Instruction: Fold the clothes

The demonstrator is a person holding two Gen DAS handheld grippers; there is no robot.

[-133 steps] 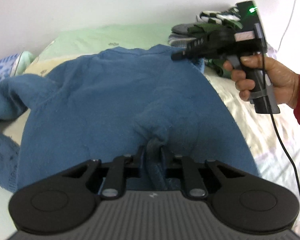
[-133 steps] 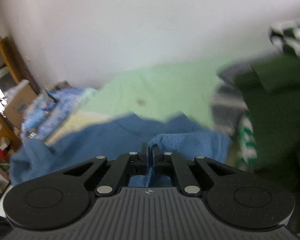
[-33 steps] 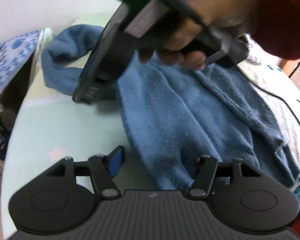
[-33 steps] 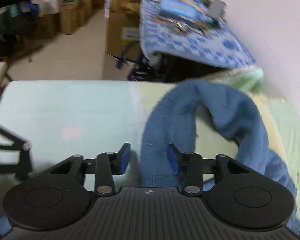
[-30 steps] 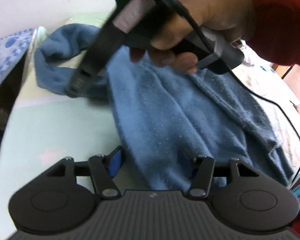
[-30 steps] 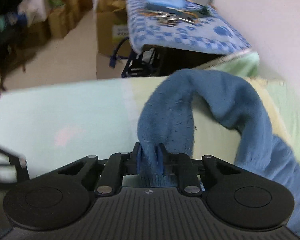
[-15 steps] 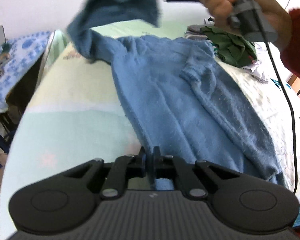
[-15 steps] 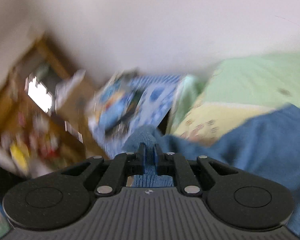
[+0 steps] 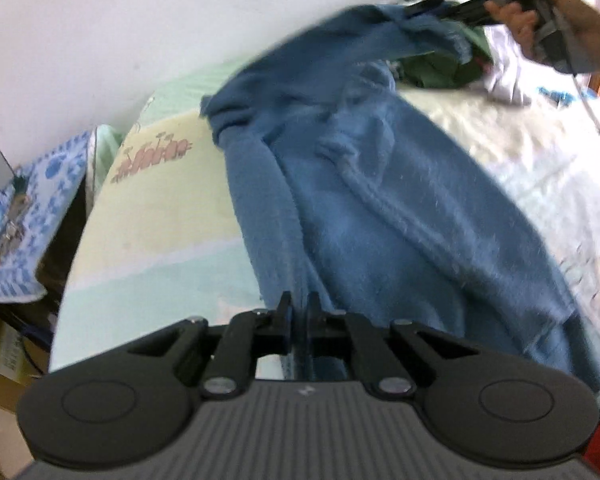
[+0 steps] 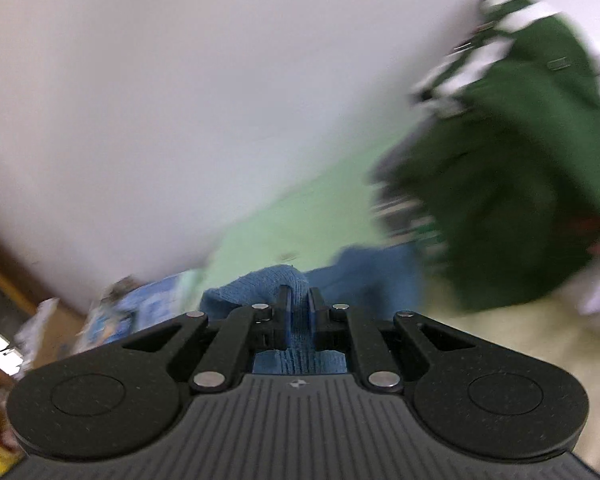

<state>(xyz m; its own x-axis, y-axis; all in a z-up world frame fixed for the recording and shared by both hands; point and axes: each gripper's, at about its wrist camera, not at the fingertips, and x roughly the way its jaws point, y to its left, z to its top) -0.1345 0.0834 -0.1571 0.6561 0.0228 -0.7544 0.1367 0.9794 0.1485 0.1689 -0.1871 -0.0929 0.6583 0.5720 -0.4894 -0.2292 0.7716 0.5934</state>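
Observation:
A blue fleece sweater (image 9: 380, 208) lies lengthwise on the bed. My left gripper (image 9: 298, 312) is shut on its near hem edge, at the left corner. One sleeve (image 9: 364, 36) is lifted and stretched to the upper right, where my right gripper (image 9: 416, 10) pinches its cuff in a person's hand (image 9: 556, 0). In the right wrist view my right gripper (image 10: 299, 304) is shut on that ribbed blue cuff (image 10: 284, 280), with more blue sweater (image 10: 372, 268) below it.
A heap of dark green clothes (image 10: 512, 184) with white stripes sits at the far right near the wall. The bed cover (image 9: 168, 200) is pale yellow and green. A blue patterned table (image 9: 24, 216) stands off the bed's left side. A black cable (image 9: 584, 92) trails from the right gripper.
My left gripper closed on the hem. My right gripper closed on the sleeve cuff, lifted it and swung it from the left side across the sweater to the far right by the green clothes.

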